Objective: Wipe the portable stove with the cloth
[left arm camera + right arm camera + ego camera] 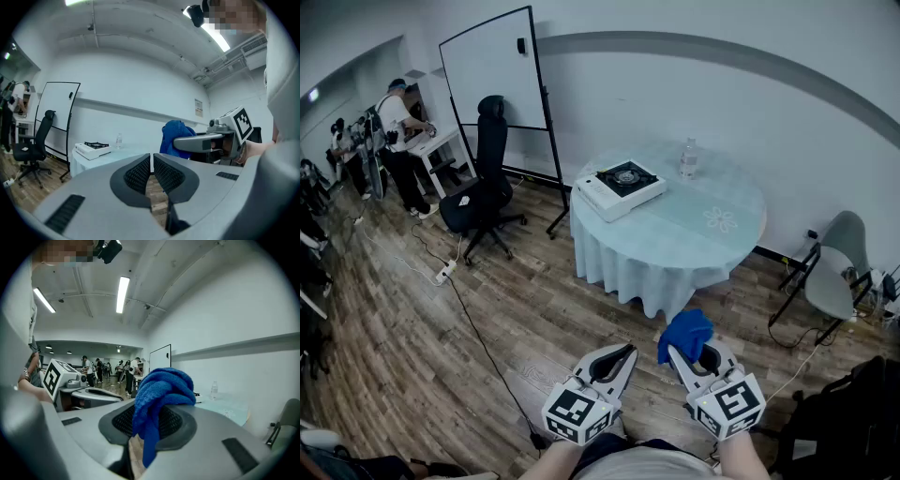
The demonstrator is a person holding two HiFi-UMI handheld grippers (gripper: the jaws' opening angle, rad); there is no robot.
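The person stands well back from a round table draped in a pale blue cloth (712,234), holding both tools low over the wood-plank floor (412,319). The right gripper (694,361) is clenched on a bunched, bright blue terry cloth (686,333). In the right gripper view the fabric (161,390) is pinched between the ribbed pads and bulges above them, with one tail hanging down. The left gripper (609,361) is just beside it, and its jaws are drawn together to a thin slit with nothing between them.

The white portable gas stove with a black burner top (623,186) sits on the table's left edge, well apart from both grippers. A clear plastic water bottle (688,159) stands upright near it. Left of the table are a black office chair (487,178) and a wheeled whiteboard (492,70) — at right, a grey shell chair (839,262).
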